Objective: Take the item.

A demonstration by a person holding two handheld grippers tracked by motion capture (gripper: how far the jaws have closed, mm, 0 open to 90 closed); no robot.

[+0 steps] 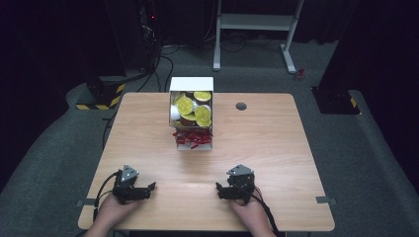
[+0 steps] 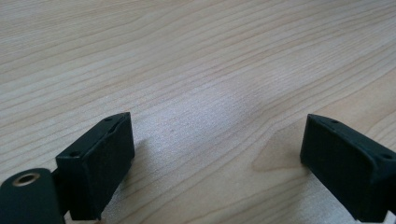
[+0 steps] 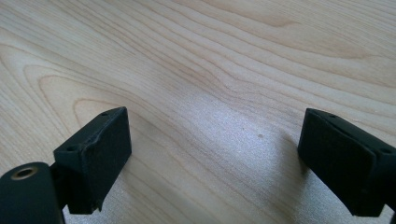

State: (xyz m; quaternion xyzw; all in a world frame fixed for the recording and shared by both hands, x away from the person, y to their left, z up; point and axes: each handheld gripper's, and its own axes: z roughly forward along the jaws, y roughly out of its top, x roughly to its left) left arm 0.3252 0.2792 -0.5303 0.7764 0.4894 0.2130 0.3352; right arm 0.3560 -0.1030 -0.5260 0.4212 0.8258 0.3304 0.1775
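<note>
A white box (image 1: 191, 84) stands open at the middle back of the wooden table (image 1: 276, 148). It holds several cups with yellow lids (image 1: 185, 104) over a heap of red paper shreds (image 1: 192, 137). My left gripper (image 1: 148, 190) lies near the front left edge, held by a hand and pointing right. My right gripper (image 1: 219, 191) lies near the front edge right of centre, pointing left at the other one. In the left gripper view the left gripper (image 2: 217, 126) is open over bare wood. In the right gripper view the right gripper (image 3: 212, 119) is open over bare wood too.
A dark round grommet hole (image 1: 241, 106) sits in the table right of the box. Grey tape tabs (image 1: 323, 200) mark the front corners. Beyond the table are a white desk frame (image 1: 254, 22) and a black base with yellow-black tape (image 1: 101, 96).
</note>
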